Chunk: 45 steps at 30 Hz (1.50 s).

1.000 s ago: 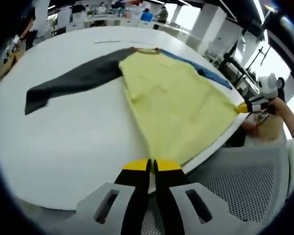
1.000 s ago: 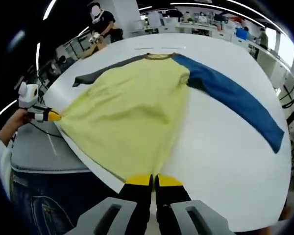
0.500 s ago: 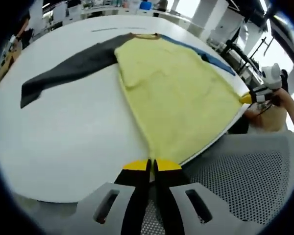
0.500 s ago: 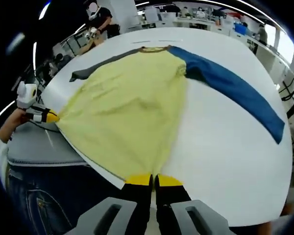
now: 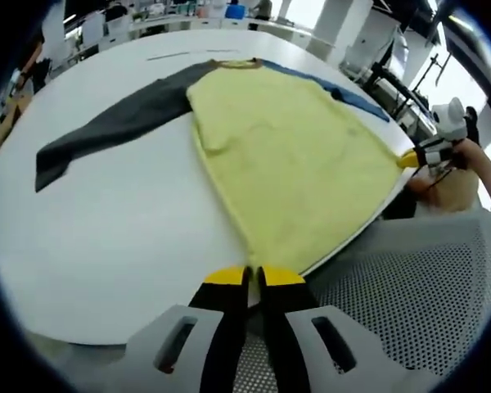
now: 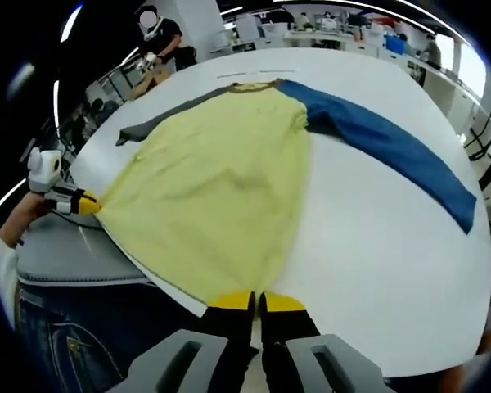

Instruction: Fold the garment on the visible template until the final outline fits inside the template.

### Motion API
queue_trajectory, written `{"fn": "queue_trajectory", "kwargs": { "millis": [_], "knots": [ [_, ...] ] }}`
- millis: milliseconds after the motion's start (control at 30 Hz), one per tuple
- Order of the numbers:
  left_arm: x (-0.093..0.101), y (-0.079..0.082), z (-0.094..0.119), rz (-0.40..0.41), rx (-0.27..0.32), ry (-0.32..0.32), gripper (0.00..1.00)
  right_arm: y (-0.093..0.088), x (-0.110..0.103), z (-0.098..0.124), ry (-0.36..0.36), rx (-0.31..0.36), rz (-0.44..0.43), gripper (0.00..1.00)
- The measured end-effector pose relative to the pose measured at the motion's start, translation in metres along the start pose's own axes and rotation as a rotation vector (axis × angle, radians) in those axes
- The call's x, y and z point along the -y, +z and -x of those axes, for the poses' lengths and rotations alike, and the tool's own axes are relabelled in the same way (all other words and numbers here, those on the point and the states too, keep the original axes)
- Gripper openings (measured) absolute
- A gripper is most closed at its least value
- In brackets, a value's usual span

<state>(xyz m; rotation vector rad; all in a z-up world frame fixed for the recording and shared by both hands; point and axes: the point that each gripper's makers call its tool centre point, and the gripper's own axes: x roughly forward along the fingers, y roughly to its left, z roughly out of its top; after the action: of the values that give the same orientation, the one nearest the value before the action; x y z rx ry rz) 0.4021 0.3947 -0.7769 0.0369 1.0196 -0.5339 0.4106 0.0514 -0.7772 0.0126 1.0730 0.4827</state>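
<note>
A long-sleeved shirt lies flat on the white table [image 5: 106,246], with a yellow body [image 5: 295,155], a dark grey sleeve [image 5: 106,131] and a blue sleeve [image 6: 385,139]. My left gripper [image 5: 252,278] is shut on one hem corner at the table's near edge. It appears from the side in the right gripper view [image 6: 88,205], held by a hand. My right gripper [image 6: 256,301] is shut on the other hem corner and appears again in the left gripper view [image 5: 409,158]. The hem is stretched between the two grippers, slightly past the table edge. The brown collar [image 6: 258,84] points away.
A thin dark line [image 6: 254,74] marks the table beyond the collar. A grey mesh chair [image 5: 393,303] stands by the near edge, next to the person's jeans [image 6: 65,344]. Another person [image 6: 159,33] stands far off among desks.
Both grippers stay shut on the hem corners. The views have shifted a little and the yellow body looks slightly smoother; the sleeves lie as before.
</note>
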Motion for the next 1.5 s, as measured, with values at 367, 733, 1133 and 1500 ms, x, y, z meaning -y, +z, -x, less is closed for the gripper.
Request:
{"fn": "queue_trajectory", "kwargs": {
  "millis": [367,733,1133,1500],
  "knots": [
    [-0.002,0.034,0.008,-0.012,0.166,-0.015,0.52,0.035,-0.010,0.015,0.043,0.132,-0.005,0.51],
    [-0.003,0.058,0.016,-0.066,0.282,-0.025,0.78,0.069,0.019,0.027,0.004,0.279,-0.075,0.80],
    [-0.001,0.074,0.018,-0.123,0.338,-0.043,0.96,0.094,0.086,0.044,-0.095,0.397,-0.175,0.83],
    [0.001,0.086,0.021,-0.142,0.381,-0.050,0.99,0.096,0.161,0.052,-0.273,0.420,-0.270,0.78]
  ]
}}
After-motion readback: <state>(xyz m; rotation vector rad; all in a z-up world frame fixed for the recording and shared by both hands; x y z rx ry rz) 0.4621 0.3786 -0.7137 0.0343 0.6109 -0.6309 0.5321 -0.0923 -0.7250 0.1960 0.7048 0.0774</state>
